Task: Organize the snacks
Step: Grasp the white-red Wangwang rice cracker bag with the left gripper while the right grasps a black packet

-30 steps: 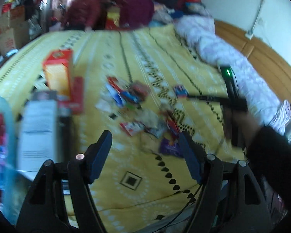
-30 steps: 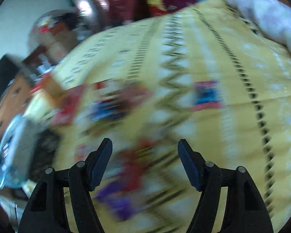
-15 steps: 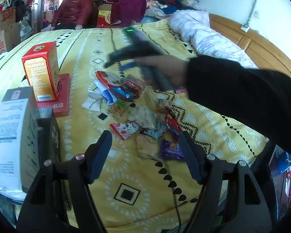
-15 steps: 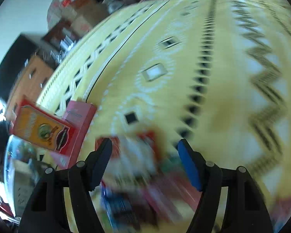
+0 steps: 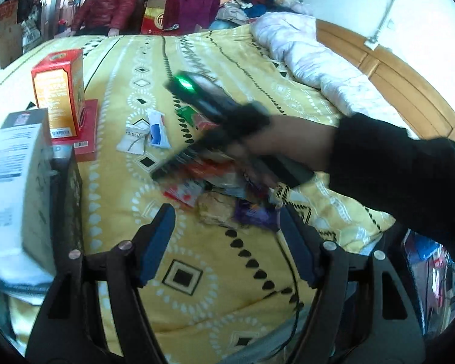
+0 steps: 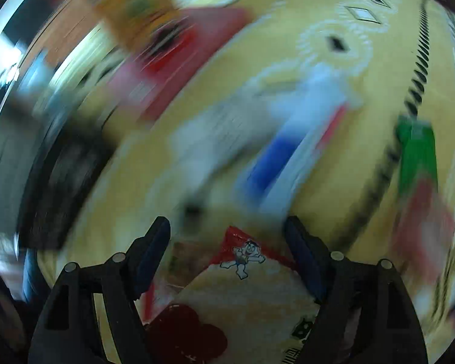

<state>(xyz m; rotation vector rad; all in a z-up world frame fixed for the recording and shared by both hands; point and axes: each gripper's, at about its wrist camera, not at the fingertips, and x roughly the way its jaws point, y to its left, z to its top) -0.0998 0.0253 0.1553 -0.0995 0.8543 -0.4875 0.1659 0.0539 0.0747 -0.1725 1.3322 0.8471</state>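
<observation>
A big bed with a yellow patterned bedspread holds a pile of snacks. The small packets lie in a messy heap in the middle of the bed, near its front edge.

The left gripper hangs over the front of the bed. Its two blue fingers stand wide apart with nothing between them, only yellow cloth below.

The right gripper reaches in from the right side, held by a hand in a black sleeve. A green light glows on top of it. It points down into the snack pile.

In the right wrist view (very blurry almost everywhere) the right gripper's fingers are spread wide and have just been opening. A snack packet with a little cartoon figure lies between them, red at its edge. The fingers do not seem to press on it. Just past it lie a blue and white packet and a green packet.

On the left of the bed an orange box stands upright on a flat red box. A white carton stands closer, at the left edge. A white packet lies just beside the blue and white one.
</observation>
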